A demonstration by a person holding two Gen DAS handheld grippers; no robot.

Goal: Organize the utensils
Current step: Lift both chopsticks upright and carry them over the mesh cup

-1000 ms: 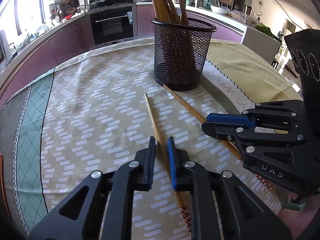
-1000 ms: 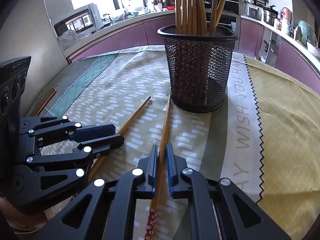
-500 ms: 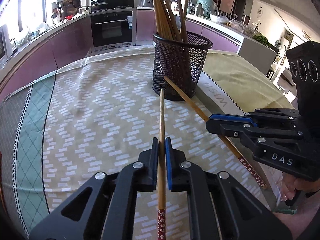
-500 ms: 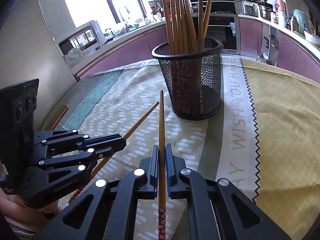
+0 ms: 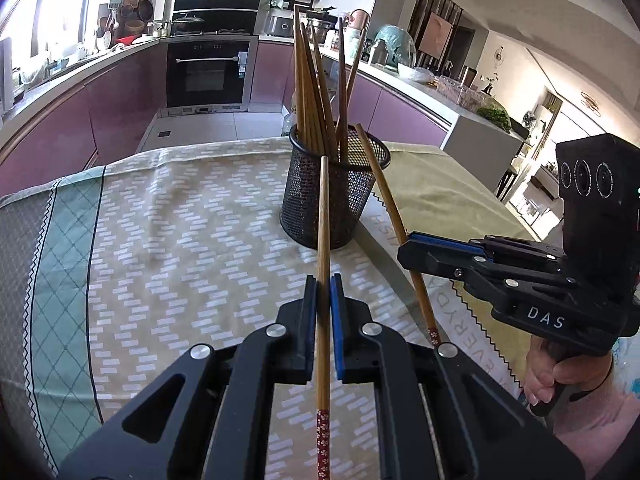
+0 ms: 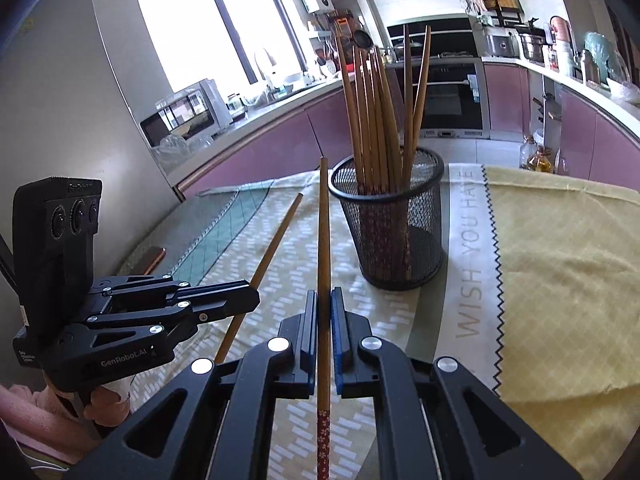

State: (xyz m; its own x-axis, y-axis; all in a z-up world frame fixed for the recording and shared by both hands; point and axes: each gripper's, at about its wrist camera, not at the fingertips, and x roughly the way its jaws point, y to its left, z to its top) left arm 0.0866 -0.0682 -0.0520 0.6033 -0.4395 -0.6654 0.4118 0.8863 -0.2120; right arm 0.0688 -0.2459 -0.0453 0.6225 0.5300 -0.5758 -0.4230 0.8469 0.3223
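A black mesh cup holding several wooden chopsticks stands upright on the tablecloth. My left gripper is shut on a wooden chopstick, lifted off the cloth, tip aimed at the cup's near side. My right gripper is shut on a second chopstick, also raised, its tip left of the cup's rim. Each gripper shows in the other's view: the right gripper with its chopstick, the left gripper with its chopstick. Both chopsticks have red patterned ends.
The patterned tablecloth covers the table, with a yellow cloth on the right side. A phone-like object lies near the far left table edge. Purple kitchen cabinets and an oven stand beyond the table.
Both grippers closed on their chopsticks and lifted them off the cloth. The chopsticks now stand raised and point toward the mesh cup, which looks lower and farther in both views.
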